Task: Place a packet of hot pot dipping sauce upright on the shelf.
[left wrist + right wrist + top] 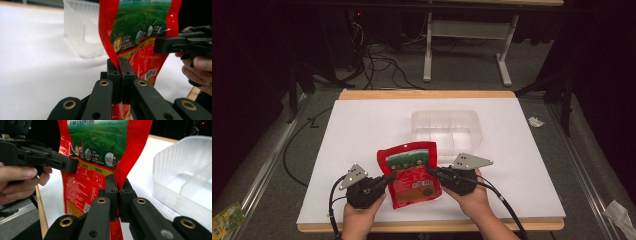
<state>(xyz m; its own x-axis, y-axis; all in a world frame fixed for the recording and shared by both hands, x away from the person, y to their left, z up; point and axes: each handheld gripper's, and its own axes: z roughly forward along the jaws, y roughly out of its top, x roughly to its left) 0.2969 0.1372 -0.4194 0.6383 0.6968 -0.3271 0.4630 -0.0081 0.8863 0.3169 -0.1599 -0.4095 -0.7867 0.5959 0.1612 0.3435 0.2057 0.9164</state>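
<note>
We have the red pouch (412, 172) lifted at the tabletop's (362, 130) six o'clock edge, left gripper (119, 65) and right gripper (119, 185) fingers each clamped on a side seam. The clear tray (447, 131) at twelve o'clock is empty, so placing it remains.

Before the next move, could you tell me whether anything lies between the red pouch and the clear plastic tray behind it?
Nothing visible does. The red pouch is clamped at its side edges by the left tongs and the right tongs, and only bare white table separates it from the clear tray just beyond.
</note>
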